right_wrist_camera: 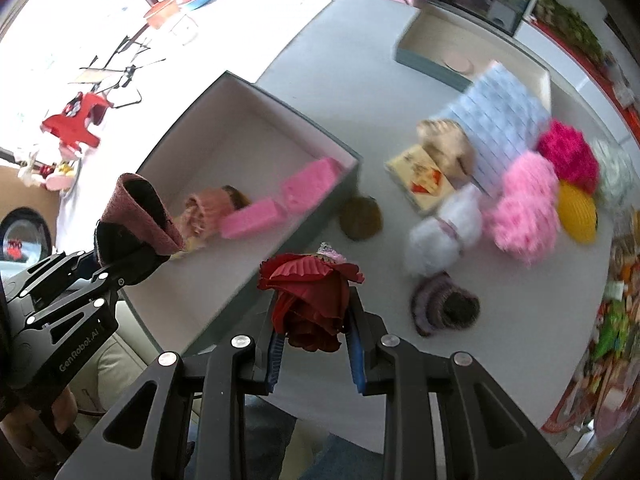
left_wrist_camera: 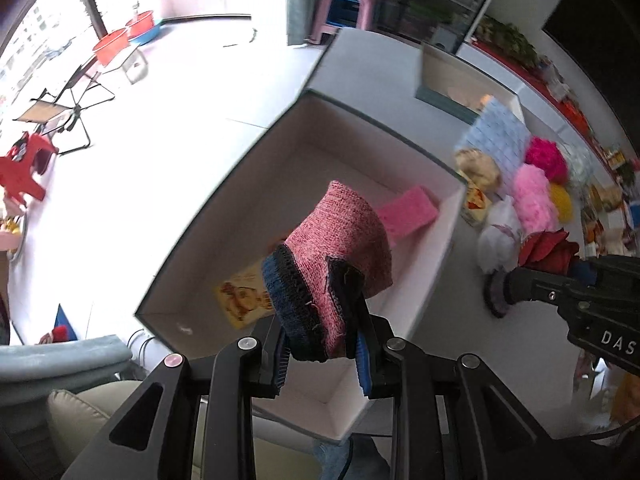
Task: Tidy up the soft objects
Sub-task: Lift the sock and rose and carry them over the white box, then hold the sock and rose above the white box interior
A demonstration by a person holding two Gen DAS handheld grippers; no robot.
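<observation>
My left gripper (left_wrist_camera: pixel 322 344) is shut on a pink knitted sock with a blue and black cuff (left_wrist_camera: pixel 340 248), held above the open grey box (left_wrist_camera: pixel 240 168). The same sock (right_wrist_camera: pixel 140 212) and left gripper (right_wrist_camera: pixel 128 264) show at the left of the right wrist view. Inside the box lie two pink sponges (right_wrist_camera: pixel 280 204), a peach knitted piece (right_wrist_camera: pixel 208 208) and a yellow card (left_wrist_camera: pixel 244 300). My right gripper (right_wrist_camera: pixel 314 340) is shut on a red pleated fabric flower (right_wrist_camera: pixel 312 300), hanging over the box's near wall and the white table (right_wrist_camera: pixel 380 380).
On the table right of the box lie an olive round pad (right_wrist_camera: pixel 360 218), a white fluffy ball (right_wrist_camera: pixel 440 236), pink pompoms (right_wrist_camera: pixel 524 208), a magenta pompom (right_wrist_camera: pixel 568 156), a yellow knit (right_wrist_camera: pixel 576 212), a purple knitted hat (right_wrist_camera: pixel 444 304), a blue quilted cloth (right_wrist_camera: pixel 504 116) and a second box (right_wrist_camera: pixel 424 60).
</observation>
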